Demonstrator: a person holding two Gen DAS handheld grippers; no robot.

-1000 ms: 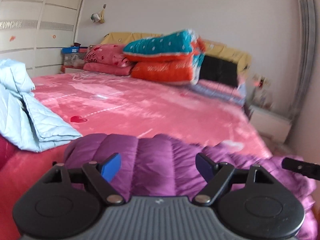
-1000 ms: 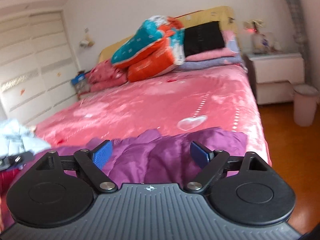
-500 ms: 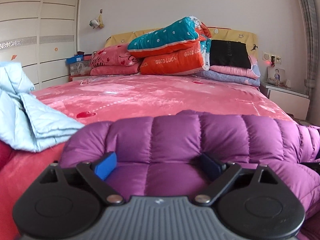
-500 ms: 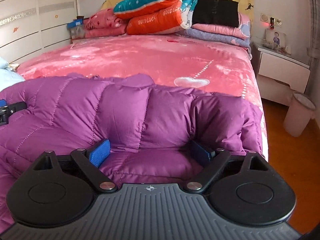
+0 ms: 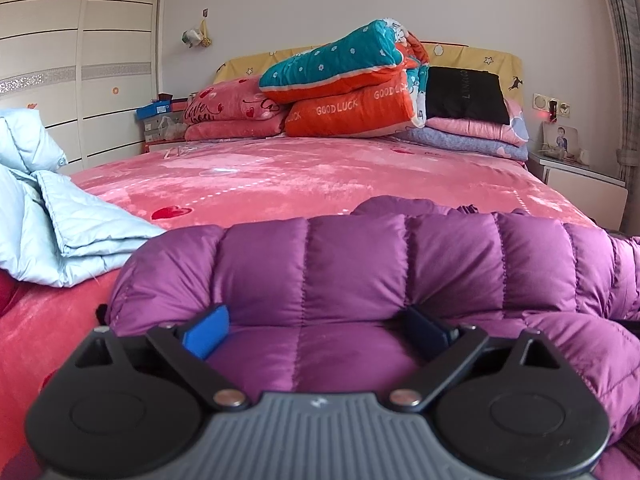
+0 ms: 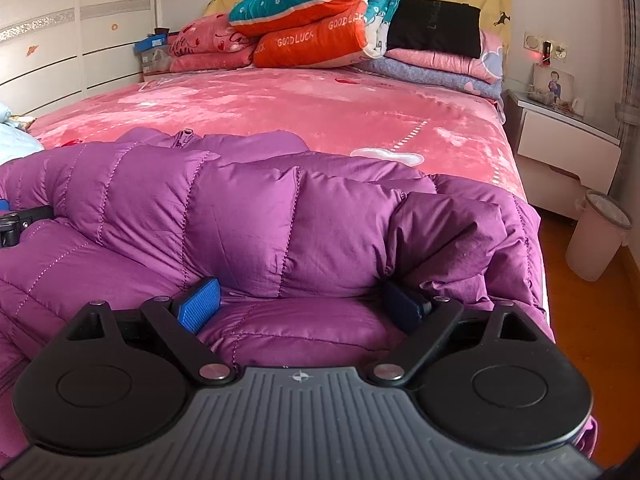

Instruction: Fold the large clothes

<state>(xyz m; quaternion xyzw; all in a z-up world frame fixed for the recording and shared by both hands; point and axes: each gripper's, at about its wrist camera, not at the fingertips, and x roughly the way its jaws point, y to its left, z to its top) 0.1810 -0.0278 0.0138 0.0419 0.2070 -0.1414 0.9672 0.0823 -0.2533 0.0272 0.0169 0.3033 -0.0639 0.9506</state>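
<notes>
A purple quilted down jacket (image 5: 360,264) lies across the near end of a pink bed (image 5: 304,176); it also shows in the right wrist view (image 6: 240,208). My left gripper (image 5: 316,330) is open, its blue pads wide apart and low against the jacket's folded edge. My right gripper (image 6: 300,304) is open too, pads spread against the jacket near its right end. The left gripper's tip shows at the far left of the right wrist view (image 6: 16,220). Nothing is pinched between either pair of pads.
A folded light-blue quilted garment (image 5: 52,220) lies on the bed's left. Stacked quilts and pillows (image 5: 360,92) fill the headboard end. A white nightstand (image 6: 568,148) and a pink bin (image 6: 600,236) stand on the right. A wardrobe (image 5: 80,72) is on the left.
Both grippers have dropped lower and moved in against the purple jacket, which now fills the foreground. Both stayed open.
</notes>
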